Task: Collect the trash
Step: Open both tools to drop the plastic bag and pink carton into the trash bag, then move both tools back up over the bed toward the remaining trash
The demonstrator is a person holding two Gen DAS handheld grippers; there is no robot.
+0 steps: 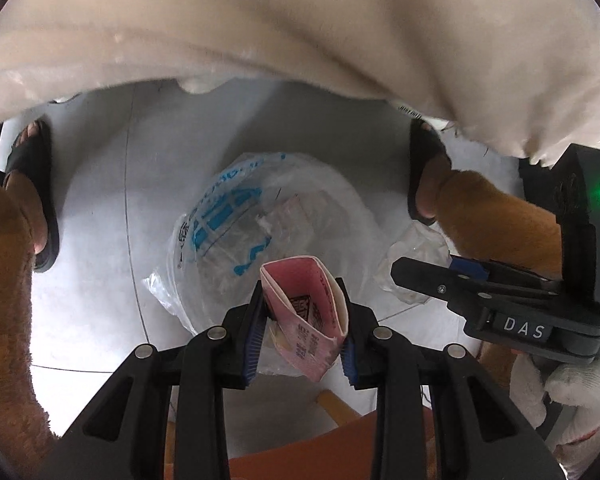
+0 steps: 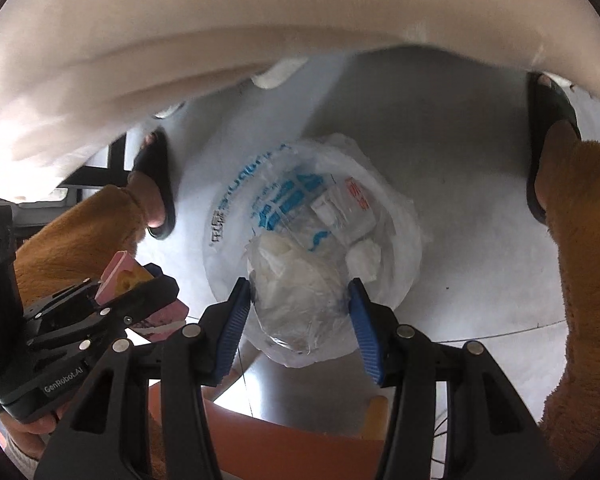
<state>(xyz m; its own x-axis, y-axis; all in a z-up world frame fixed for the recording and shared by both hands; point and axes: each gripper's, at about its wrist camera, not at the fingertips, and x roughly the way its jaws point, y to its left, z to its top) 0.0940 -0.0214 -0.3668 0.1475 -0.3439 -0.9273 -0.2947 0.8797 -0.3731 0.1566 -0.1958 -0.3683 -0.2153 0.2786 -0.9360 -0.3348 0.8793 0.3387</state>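
My left gripper (image 1: pixel 303 334) is shut on a pink printed paper packet (image 1: pixel 306 308) and holds it above a white bin lined with a clear plastic bag with blue print (image 1: pixel 220 216). My right gripper (image 2: pixel 300 316) is shut on a crumpled clear plastic wad (image 2: pixel 300 292) above the same bin (image 2: pixel 240 184). The bin holds several wrappers, one with red print (image 2: pixel 356 196). In the left wrist view the right gripper (image 1: pixel 396 272) is to the right with the wad (image 1: pixel 416 256). In the right wrist view the left gripper (image 2: pixel 156 280) is at left with the pink packet (image 2: pixel 120 276).
The bin stands on a pale tiled floor (image 1: pixel 100 200). The person's feet in black sandals (image 1: pixel 32 192) (image 1: pixel 424 168) stand on either side of it. A cream garment (image 1: pixel 300 20) hangs overhead. An orange surface (image 1: pixel 300 456) lies below the grippers.
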